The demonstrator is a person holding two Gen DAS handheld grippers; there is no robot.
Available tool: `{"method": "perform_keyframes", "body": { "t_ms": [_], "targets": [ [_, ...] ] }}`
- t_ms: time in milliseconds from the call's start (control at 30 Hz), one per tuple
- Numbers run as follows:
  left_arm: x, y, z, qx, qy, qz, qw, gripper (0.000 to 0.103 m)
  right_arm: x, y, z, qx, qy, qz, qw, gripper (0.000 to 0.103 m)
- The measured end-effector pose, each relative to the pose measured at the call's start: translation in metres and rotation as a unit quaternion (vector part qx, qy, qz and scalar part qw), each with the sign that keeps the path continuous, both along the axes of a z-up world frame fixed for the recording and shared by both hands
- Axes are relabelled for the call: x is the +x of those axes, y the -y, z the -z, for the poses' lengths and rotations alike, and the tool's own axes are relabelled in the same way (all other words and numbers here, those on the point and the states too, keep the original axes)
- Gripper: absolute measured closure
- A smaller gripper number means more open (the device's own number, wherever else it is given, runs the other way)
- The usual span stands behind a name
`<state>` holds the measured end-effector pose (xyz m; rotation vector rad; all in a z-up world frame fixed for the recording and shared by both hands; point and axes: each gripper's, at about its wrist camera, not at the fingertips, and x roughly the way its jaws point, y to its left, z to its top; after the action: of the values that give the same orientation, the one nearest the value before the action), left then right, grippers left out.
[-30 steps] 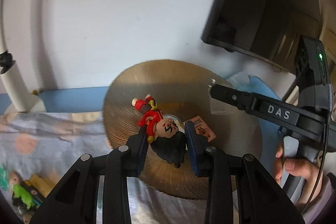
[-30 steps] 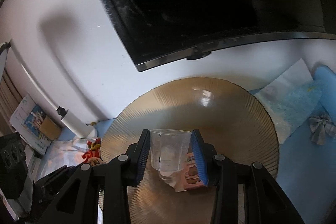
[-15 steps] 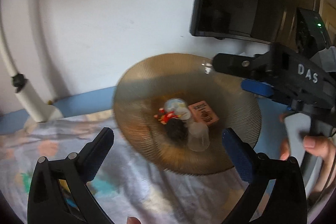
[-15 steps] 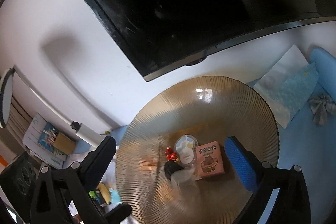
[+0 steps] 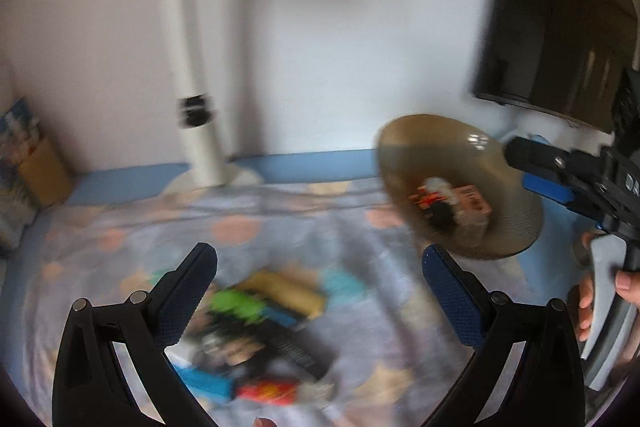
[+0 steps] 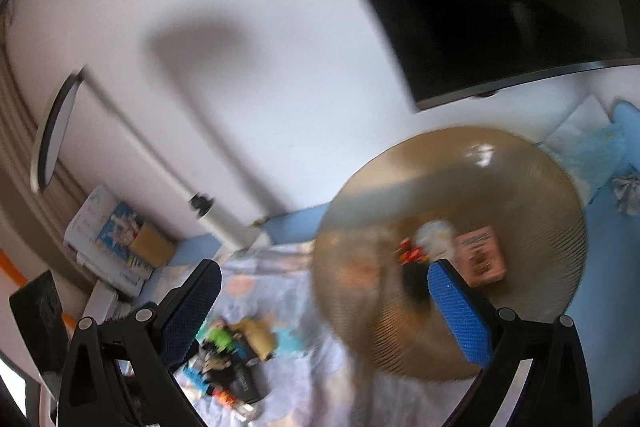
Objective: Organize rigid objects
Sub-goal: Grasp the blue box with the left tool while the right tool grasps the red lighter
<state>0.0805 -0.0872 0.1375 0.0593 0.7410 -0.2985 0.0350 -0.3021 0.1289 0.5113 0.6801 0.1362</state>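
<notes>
A ribbed amber plate (image 6: 520,187) is seen to the right of the blue-padded black right gripper (image 6: 324,307). A pink box (image 6: 482,261) is carried on it. Pale lilac cloth (image 5: 280,227) with peach spots is spread beneath.

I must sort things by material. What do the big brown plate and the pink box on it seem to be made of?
The brown plate looks like tinted glass or clear plastic: it is see-through, has fine ribs toward the rim, and shows a bright glossy highlight. The pink box looks like printed cardboard, matte, with flat faces and sharp edges. Motion blur leaves both uncertain.
</notes>
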Motion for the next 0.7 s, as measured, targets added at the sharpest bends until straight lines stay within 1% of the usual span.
{"method": "perform_keyframes", "body": {
  "t_ms": [67, 200, 233, 333, 433, 533, 700],
  "targets": [
    [-0.005, -0.024, 0.003, 0.008, -0.003, -0.019, 0.9998, 0.000, -0.004, -0.019, 0.001, -0.005, -0.001, -0.016, 1.000, 0.000],
    [-0.014, -0.066, 0.020, 0.013, -0.020, -0.051, 0.9984, 0.000, -0.010, -0.066, 0.009, -0.020, -0.009, -0.056, 0.998, 0.000],
    [-0.016, -0.078, 0.027, 0.011, -0.031, -0.060, 0.9977, 0.000, -0.010, -0.074, 0.014, -0.024, -0.013, -0.066, 0.997, 0.000],
    [-0.023, -0.100, 0.049, 0.002, -0.060, -0.067, 0.9960, 0.000, -0.015, -0.108, 0.031, -0.043, -0.029, -0.105, 0.993, 0.000],
    [-0.029, -0.107, 0.072, 0.018, -0.077, -0.070, 0.9943, 0.000, -0.022, -0.137, 0.052, -0.072, -0.042, -0.143, 0.986, 0.000],
    [-0.033, -0.111, 0.089, 0.018, -0.091, -0.065, 0.9936, 0.000, -0.029, -0.158, 0.073, -0.111, -0.054, -0.170, 0.978, 0.000],
    [-0.032, -0.110, 0.110, 0.029, -0.104, -0.061, 0.9923, 0.000, -0.030, -0.181, 0.102, -0.157, -0.081, -0.195, 0.965, 0.000]
  ]
}}
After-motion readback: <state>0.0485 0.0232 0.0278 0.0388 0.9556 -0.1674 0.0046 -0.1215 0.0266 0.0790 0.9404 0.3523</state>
